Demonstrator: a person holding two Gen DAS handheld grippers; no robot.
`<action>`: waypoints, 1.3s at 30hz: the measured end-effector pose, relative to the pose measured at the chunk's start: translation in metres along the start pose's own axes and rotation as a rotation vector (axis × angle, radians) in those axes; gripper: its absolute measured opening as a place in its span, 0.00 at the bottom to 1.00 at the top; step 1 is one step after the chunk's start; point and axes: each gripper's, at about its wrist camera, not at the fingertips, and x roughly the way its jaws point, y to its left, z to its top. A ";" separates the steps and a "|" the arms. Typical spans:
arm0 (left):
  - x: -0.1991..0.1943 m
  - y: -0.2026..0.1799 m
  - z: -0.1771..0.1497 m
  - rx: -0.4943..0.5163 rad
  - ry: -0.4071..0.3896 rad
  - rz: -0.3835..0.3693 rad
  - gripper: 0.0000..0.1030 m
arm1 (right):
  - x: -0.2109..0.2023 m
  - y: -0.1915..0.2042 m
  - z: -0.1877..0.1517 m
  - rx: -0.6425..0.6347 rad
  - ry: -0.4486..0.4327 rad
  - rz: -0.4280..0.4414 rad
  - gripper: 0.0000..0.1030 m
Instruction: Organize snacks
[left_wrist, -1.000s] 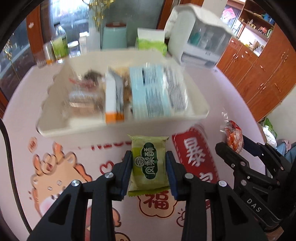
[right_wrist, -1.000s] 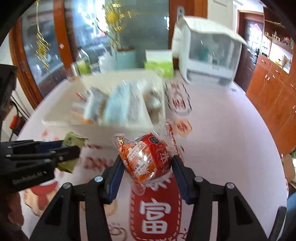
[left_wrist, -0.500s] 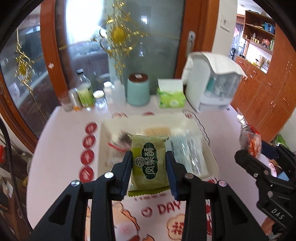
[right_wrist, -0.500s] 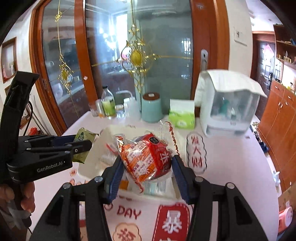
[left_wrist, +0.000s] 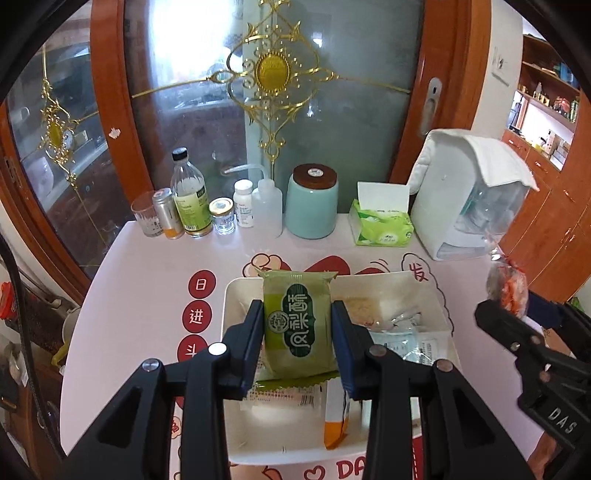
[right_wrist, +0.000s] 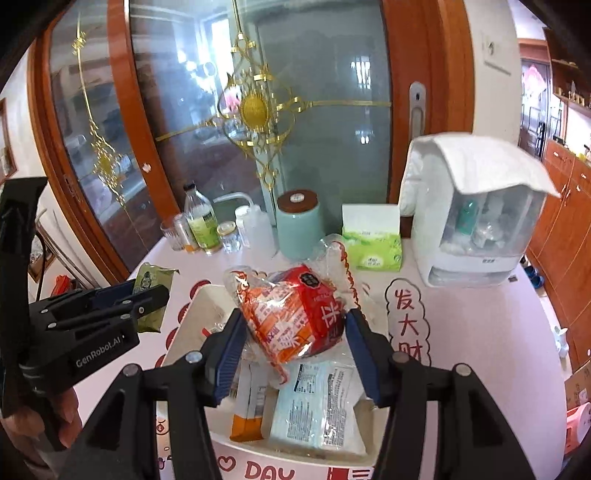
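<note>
While both packets hang above the white tray (left_wrist: 236, 435), the left gripper (left_wrist: 298, 328) clamps the green pastry packet (left_wrist: 300, 325) and the right gripper (right_wrist: 295, 332) clamps the red snack bag (right_wrist: 295, 317). Current step: placement. Next: lower each toward 12 o'clock, into free tray space, then release.

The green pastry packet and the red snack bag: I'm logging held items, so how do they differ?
The green pastry packet is flat, rectangular and opaque; the red snack bag is round, bulging and partly clear plastic. The packet sits in the left tool, the bag in the right tool. Both are gripped above the white tray.
</note>
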 end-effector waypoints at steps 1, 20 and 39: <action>0.006 -0.001 -0.001 0.005 0.006 0.007 0.33 | 0.007 0.001 -0.001 0.000 0.013 -0.001 0.55; 0.060 0.004 -0.034 -0.017 0.153 0.068 1.00 | 0.065 -0.019 -0.041 0.073 0.195 0.054 0.85; -0.099 -0.023 -0.126 -0.027 0.063 0.083 1.00 | -0.083 -0.008 -0.119 0.055 0.124 0.026 0.85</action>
